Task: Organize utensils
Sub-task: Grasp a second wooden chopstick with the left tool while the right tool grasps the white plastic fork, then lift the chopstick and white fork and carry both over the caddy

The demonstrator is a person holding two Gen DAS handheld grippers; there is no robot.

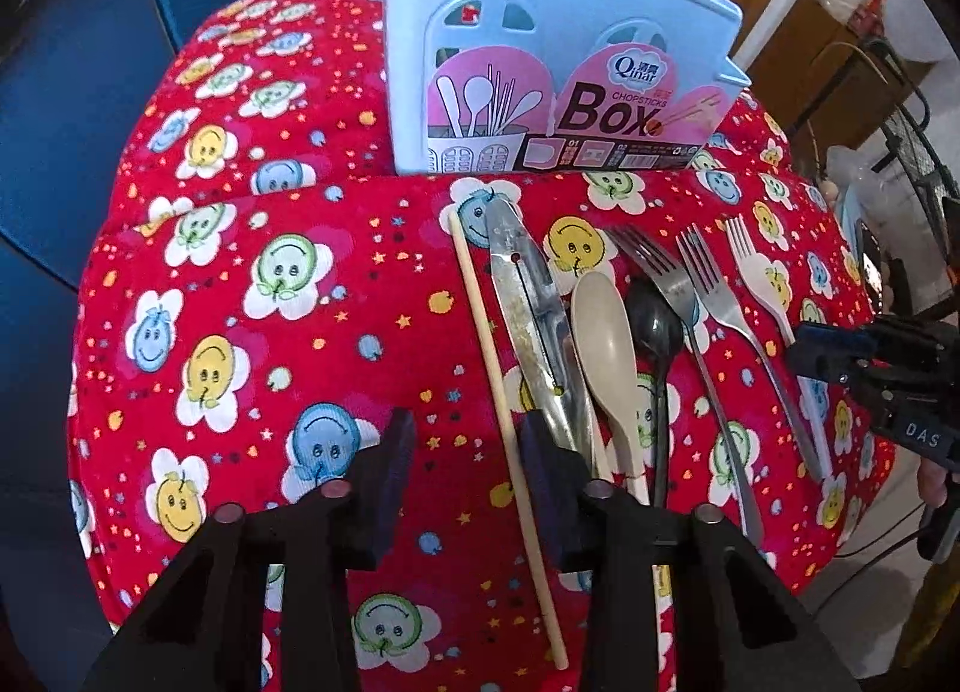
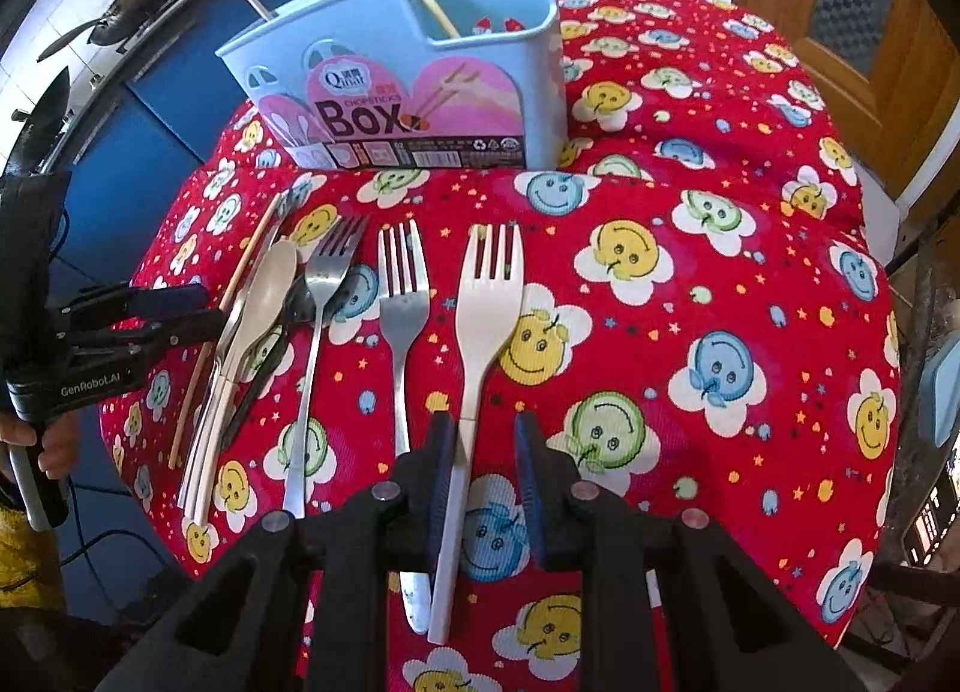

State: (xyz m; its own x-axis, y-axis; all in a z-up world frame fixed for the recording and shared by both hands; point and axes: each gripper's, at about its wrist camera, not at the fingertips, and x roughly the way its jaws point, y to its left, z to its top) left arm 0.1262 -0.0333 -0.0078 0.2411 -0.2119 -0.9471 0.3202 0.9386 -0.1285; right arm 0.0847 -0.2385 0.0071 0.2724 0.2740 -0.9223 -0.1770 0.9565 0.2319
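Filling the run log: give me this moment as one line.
left hand-held gripper: open over chopstick | right hand-held gripper: open around white fork | box: one chopstick inside

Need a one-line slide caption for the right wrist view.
Right gripper open astride white plastic fork handle on red smiley cloth, blue chopsticks box behind.
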